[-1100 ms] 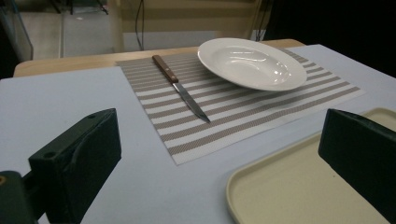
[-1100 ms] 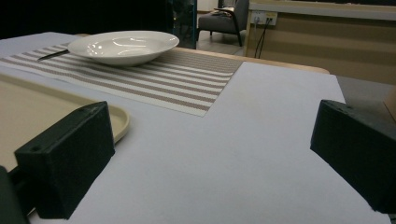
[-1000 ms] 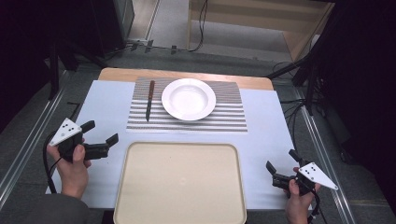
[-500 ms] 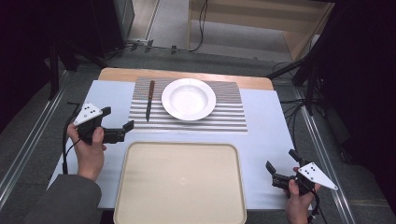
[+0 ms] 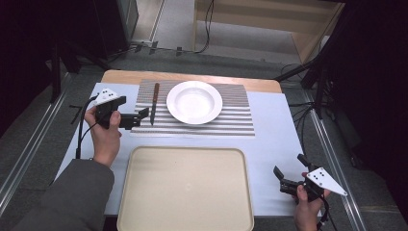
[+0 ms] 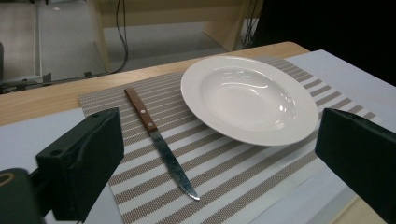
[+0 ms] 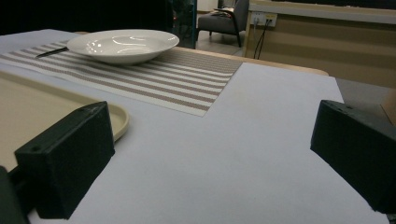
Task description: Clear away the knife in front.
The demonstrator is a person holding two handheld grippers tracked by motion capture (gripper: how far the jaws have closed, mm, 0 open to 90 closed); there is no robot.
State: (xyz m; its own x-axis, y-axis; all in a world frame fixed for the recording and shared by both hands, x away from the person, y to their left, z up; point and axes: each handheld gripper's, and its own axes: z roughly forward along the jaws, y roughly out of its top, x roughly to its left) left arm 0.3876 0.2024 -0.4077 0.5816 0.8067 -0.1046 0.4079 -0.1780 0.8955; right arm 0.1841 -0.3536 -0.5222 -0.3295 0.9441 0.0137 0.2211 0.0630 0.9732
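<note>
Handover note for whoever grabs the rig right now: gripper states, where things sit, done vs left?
Left gripper: open, holding nothing, at the left edge of the striped placemat, jaws pointed at the knife.
Right gripper: open, holding nothing, at the near right corner of the table, by the tray.
Knife lies flat on the placemat just left of the white plate, blade toward the person.
Done: nothing grasped or moved onto the tray.
Left: probably close on the knife; the tray looks like the likely destination.

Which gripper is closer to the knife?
Left. The left gripper hovers open just beside the knife; the right gripper stays far off, past the tray's other side.
</note>
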